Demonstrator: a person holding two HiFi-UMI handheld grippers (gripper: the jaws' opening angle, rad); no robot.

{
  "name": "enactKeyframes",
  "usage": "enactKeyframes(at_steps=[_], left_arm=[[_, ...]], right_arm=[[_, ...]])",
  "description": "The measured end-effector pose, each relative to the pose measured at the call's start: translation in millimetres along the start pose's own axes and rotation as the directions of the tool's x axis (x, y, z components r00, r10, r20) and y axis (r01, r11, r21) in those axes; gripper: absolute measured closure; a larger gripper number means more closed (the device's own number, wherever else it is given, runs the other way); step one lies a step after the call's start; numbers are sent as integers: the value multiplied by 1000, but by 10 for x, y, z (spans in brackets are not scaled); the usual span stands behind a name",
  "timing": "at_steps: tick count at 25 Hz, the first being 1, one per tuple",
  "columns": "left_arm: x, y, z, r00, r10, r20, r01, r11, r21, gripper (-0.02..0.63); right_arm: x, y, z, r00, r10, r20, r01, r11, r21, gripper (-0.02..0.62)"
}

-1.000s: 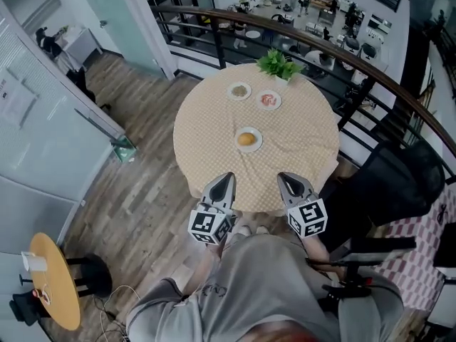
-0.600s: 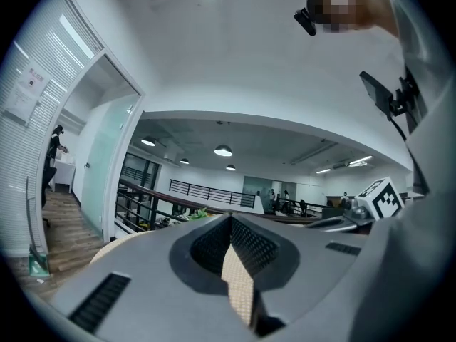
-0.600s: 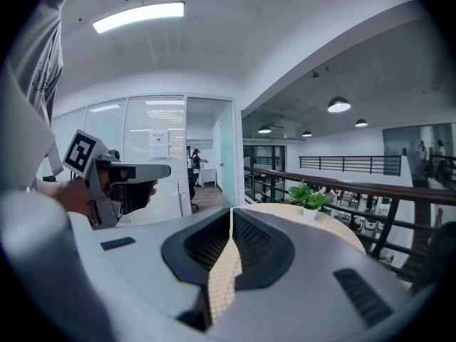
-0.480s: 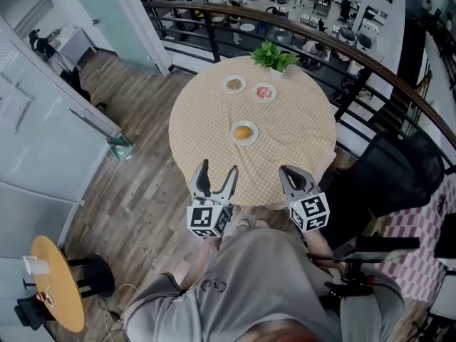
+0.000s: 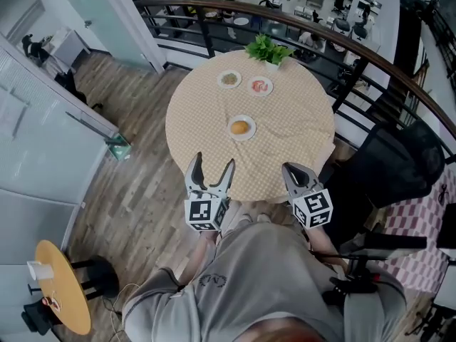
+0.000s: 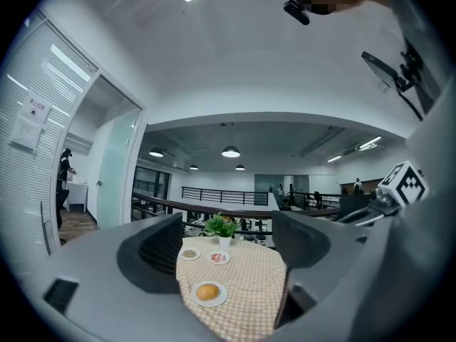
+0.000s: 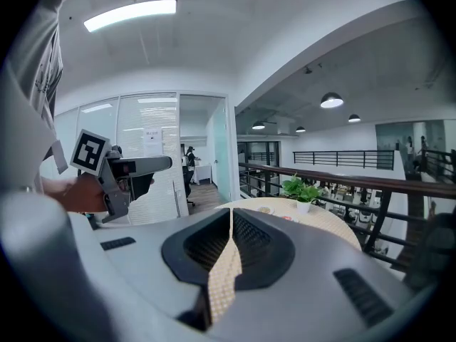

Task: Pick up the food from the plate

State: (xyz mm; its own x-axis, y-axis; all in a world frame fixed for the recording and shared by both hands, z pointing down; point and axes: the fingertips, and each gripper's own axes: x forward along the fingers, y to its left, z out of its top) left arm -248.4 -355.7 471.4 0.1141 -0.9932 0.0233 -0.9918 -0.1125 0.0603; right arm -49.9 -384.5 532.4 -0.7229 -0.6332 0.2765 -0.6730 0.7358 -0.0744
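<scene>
A round orange-yellow piece of food (image 5: 240, 127) lies on a small white plate (image 5: 249, 133) in the middle of the round checked table (image 5: 299, 141). In the left gripper view the food (image 6: 207, 291) shows beyond the jaws. My left gripper (image 5: 209, 169) hangs at the table's near edge, short of the plate; its jaws have just been opening and stand wide with nothing between them. My right gripper (image 5: 293, 173) is beside it at the near edge, shut and empty. Its own view shows the jaws (image 7: 231, 228) met tip to tip.
Two more small plates (image 5: 229, 79) (image 5: 261, 86) with food and a potted green plant (image 5: 267, 49) stand at the table's far side. A dark railing (image 5: 370, 59) curves behind the table. A black chair (image 5: 388, 177) is at the right. A small orange side table (image 5: 60, 283) stands bottom left.
The left gripper's jaws have gone from shut to wide open. The right gripper has stayed shut. The head view has shifted slightly, so the table sits a little higher in the picture.
</scene>
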Motion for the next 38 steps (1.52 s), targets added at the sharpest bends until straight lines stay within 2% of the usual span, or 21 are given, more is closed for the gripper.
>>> enactKeyframes(at_steps=[4,7,15,21,26,33,38], left_arm=[[100,22,-98,999,-24,-41,25,999,26,222],[203,26,-210,993,-55,-102,63,995,80,222],[569,79,-619,955,-101,-280,169,958,232,222],[893,120,-911,922,-107,-373,250,898,361,222],[1186,180,-1138,888,-118,-444,334,829,448,222],[1569,254,-1491,840,-136,-525,437,742,507,222],[1818,286,-1833,803,-156,-576,503,696,513,222]], right_arm=[[0,-42,5,1000,-13,5,13,1000,0,574],[-1,-55,2,1000,-26,5,26,1000,0,574],[-43,-112,-51,998,-62,-15,62,998,5,574],[-64,-146,-90,995,-95,-30,96,995,13,574],[-44,-160,-144,992,-122,-44,123,992,22,574],[-62,-157,-202,984,-171,-53,174,984,39,574],[-158,-194,-276,973,-220,-70,224,974,47,574]])
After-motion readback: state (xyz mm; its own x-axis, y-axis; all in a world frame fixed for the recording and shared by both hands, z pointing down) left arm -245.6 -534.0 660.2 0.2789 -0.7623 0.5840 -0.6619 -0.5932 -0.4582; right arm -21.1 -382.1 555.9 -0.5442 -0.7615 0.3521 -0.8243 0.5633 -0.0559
